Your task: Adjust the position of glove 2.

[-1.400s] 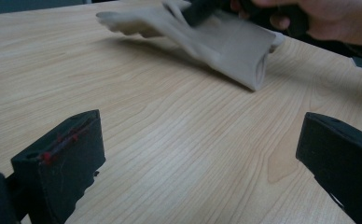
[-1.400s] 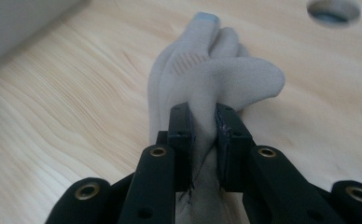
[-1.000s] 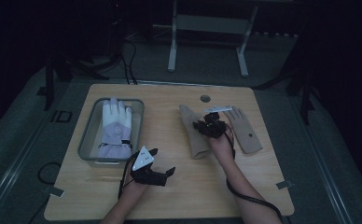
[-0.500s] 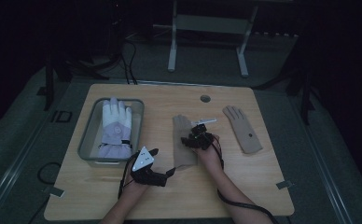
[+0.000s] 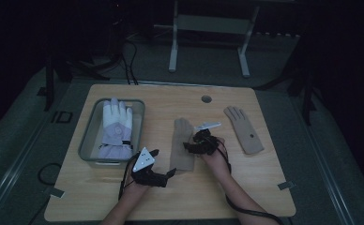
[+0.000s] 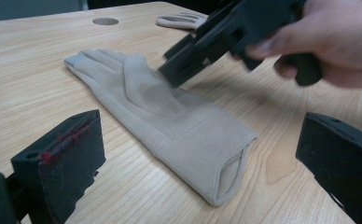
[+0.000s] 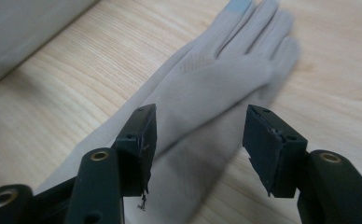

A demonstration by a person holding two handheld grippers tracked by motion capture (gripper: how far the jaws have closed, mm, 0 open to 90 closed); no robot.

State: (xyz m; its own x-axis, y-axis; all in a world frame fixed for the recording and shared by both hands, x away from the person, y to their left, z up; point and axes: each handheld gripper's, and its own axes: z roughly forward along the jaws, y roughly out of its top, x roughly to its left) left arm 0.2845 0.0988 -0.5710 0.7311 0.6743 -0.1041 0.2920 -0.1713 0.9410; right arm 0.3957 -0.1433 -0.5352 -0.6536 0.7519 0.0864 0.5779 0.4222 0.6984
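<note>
beige glove [image 5: 182, 149]: lies flat mid-table, palm side up, fingers pointing away from the person, open cuff toward the left claw — laid out so either claw can get at it.
right claw [image 5: 195, 146]: sits over the glove's palm, jaws spread, nothing pinched; they have just been opening, and the fabric lies under the gap rather than pressed between the pads. Right gripper view [image 7: 198, 149] has the gap straddling the palm — reads as letting go of the glove after laying it here, though a re-grip is possible.
left claw [image 5: 166, 174]: parked near the cuff end, jaws spread wide, holding nothing. Left gripper view [image 6: 198, 163] frames the cuff opening between the two pads [image 6: 60, 161] — looks lined up to take the cuff.
second beige glove [image 5: 244, 129]: flat on the right of the table, well apart from the first — probably the other half of the pair, waiting.
grey bin [image 5: 87, 140]: left of the table, holds a white glove [image 5: 116, 125] lying lengthwise inside — likely the drop-off for gloves.
table [image 5: 264, 187]: wooden, bare at the near edge.
</note>
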